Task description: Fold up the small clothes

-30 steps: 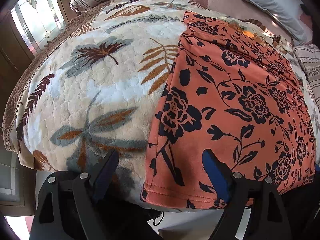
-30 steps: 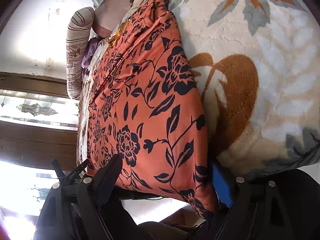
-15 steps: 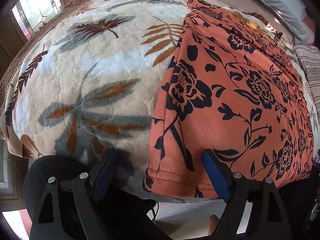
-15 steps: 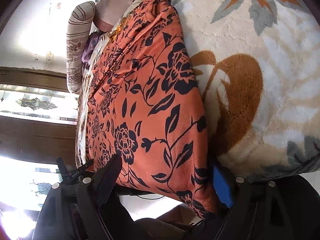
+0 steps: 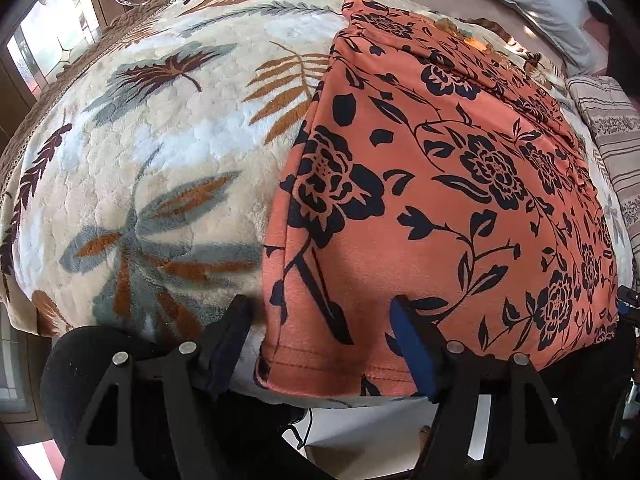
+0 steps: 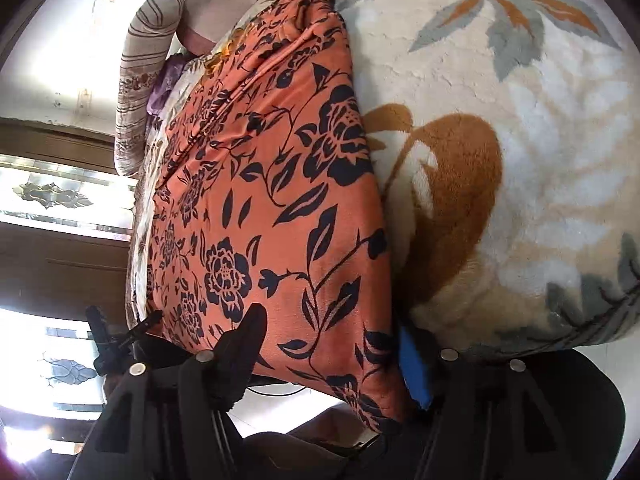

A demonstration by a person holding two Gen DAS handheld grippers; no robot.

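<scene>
Left wrist view: an orange floral garment (image 5: 440, 184) is seen laid flat on a leaf-patterned blanket (image 5: 160, 160), its stitched hem at the near edge of the bed. A soft, light, limp knit is judged, liable to sag and slide unless taken at both hem corners. The long axis is seen to run from the hem away toward the pillows. The left gripper (image 5: 320, 338) has just been closing, with 1 hem corner between its jaws; pads are not yet pressed. The right gripper (image 6: 330, 344), likewise closing, straddles the other corner unclamped.
</scene>
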